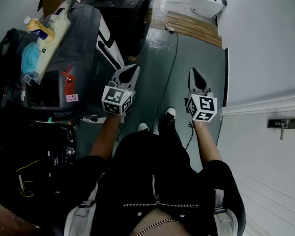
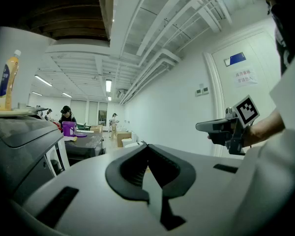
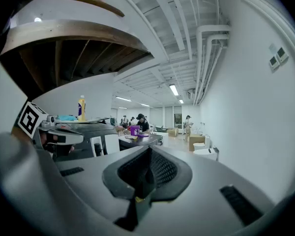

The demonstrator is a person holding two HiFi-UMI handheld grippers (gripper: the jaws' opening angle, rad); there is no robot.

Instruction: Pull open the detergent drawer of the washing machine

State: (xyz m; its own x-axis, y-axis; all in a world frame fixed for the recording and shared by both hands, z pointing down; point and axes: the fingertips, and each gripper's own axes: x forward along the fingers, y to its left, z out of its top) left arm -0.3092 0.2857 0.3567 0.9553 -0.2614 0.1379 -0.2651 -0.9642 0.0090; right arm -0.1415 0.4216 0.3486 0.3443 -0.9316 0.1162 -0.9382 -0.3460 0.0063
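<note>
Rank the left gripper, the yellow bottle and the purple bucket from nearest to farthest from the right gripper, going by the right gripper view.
From the right gripper:
1. left gripper, close by at the left.
2. yellow bottle, left, atop the washing machine.
3. purple bucket, ahead on the far table.

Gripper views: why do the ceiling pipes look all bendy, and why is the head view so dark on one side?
Both gripper views: wide-angle lenses bend the ceiling pipes and blacken the corners. Head view: the washing machine side lies in shadow; the white wall is brightly lit.
</note>
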